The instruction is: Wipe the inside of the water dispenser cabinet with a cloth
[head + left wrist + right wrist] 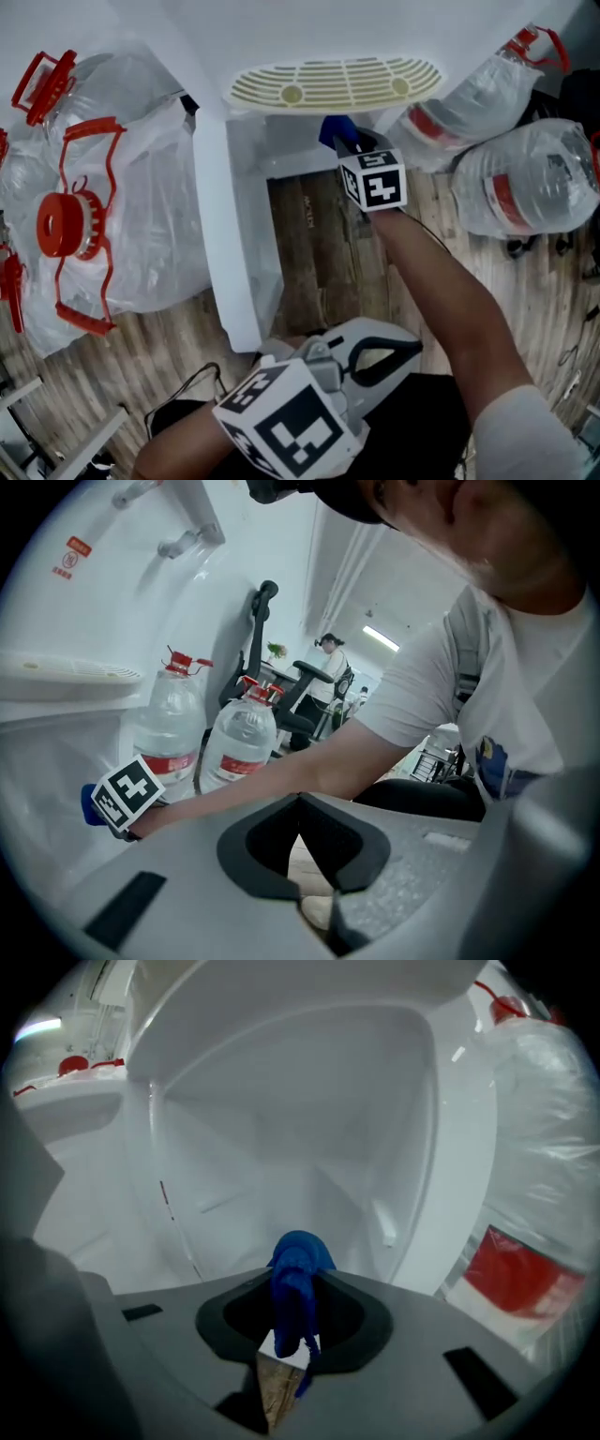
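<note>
Right gripper (284,1358): jaws clamped on a bunched blue cloth (298,1274), held at the mouth of the water dispenser cabinet (281,1119). The cloth is apparently not yet touching any wall. Left gripper (314,897): jaws together, nothing between them, low near the person's lap. Recommendation: press the cloth's free end flat against the back wall, sweep out to the corners, and grip firmly so it cannot slip.

Right arm (450,291) stretched forward, bare forearm. Right claw (345,141) at full reach, jaws clamped on blue cloth (298,1283). Left claw (403,352) held low, close to body, jaws together with nothing between.
</note>
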`<state>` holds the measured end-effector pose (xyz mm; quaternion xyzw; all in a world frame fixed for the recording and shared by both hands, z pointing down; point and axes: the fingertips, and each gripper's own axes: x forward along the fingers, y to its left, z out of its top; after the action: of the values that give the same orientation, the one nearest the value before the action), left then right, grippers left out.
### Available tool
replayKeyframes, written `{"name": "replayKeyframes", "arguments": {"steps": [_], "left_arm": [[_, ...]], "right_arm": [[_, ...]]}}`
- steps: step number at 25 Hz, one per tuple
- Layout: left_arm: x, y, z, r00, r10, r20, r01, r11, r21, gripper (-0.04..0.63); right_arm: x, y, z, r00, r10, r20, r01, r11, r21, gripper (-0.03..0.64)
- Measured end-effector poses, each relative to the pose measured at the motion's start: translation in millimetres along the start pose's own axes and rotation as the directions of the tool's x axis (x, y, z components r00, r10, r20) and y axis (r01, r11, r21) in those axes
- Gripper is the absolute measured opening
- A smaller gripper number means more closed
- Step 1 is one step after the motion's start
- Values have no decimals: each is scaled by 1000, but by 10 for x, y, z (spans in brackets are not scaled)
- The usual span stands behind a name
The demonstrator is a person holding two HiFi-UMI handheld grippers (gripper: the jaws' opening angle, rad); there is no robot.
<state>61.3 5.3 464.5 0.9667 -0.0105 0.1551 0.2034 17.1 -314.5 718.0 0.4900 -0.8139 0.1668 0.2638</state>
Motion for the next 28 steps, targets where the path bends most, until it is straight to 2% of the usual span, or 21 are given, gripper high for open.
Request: {"name": "replayKeyframes", "arguments": {"steps": [4,9,16,21,28], "left_arm": [[61,26,20,999,-38,9,38,999,14,2],[57,17,89,998,-52,21,51,998,43,3],[-98,1,149,997,-52,61,49,998,44,2],[-167,-7,132,997,-44,69,42,998,39,2],[-158,-46,109,997,-51,54,48,997,56,3]], "right_arm": [[110,-178,188,993,-90,73,89,996,10,86],[66,-310,613,957,-226,184,219,974,59,84],[-61,-434,900,916,-333,225,305,940,150,84],[-289,-438,902,904,-360,231,326,929,175,84],[-695,-408,721,910,-337,242,308,939,153,84]]}}
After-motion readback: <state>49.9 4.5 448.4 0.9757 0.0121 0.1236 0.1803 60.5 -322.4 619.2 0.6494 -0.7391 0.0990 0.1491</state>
